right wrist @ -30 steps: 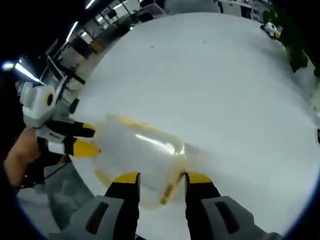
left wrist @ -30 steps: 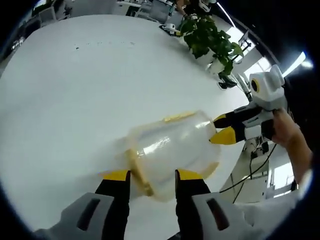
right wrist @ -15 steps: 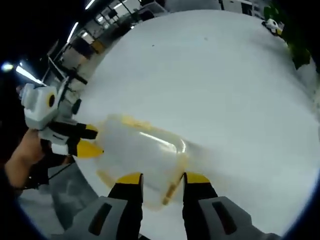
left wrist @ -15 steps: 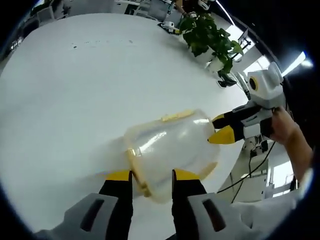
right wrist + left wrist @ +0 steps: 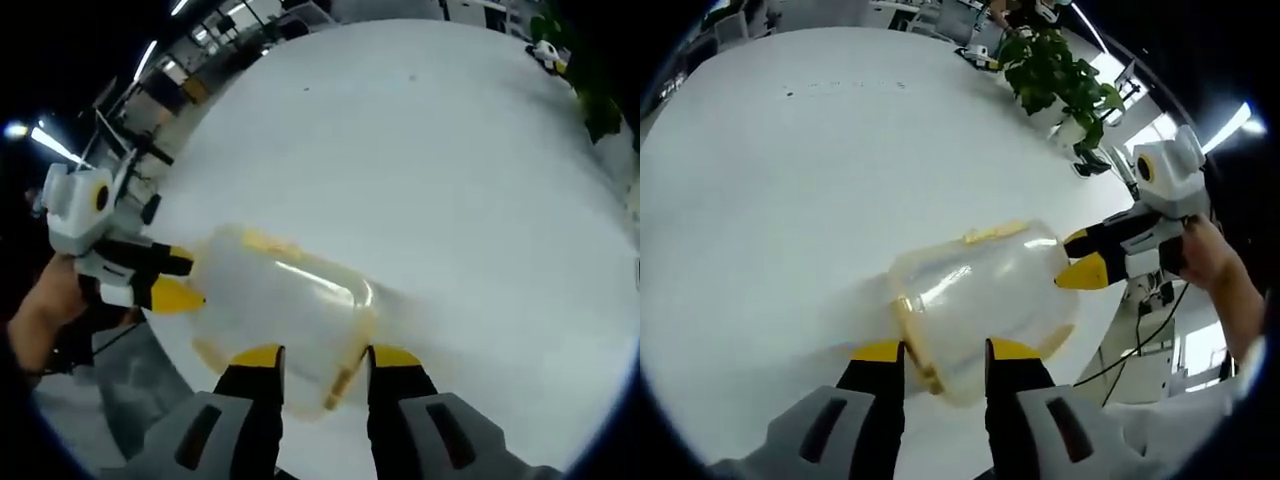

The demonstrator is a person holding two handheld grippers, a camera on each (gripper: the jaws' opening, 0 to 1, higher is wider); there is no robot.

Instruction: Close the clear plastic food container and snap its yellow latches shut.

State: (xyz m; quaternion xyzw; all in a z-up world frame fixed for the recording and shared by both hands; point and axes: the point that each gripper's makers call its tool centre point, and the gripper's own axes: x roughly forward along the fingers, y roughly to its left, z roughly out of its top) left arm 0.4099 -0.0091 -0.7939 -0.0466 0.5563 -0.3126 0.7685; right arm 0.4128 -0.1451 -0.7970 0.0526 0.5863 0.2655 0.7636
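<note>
Here, one clear container [image 5: 980, 300] — two hand-held grippers [image 5: 940, 352] [image 5: 318, 354] flanking it.

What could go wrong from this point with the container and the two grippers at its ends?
1. The clear container lies near the white table's edge, so an uneven push might slide it off.
2. The left gripper and right gripper each straddle an end; pressing unevenly may tilt the lid rather than seat it.
3. The yellow latch on the far side looks untouched and may stay unsnapped.
</note>
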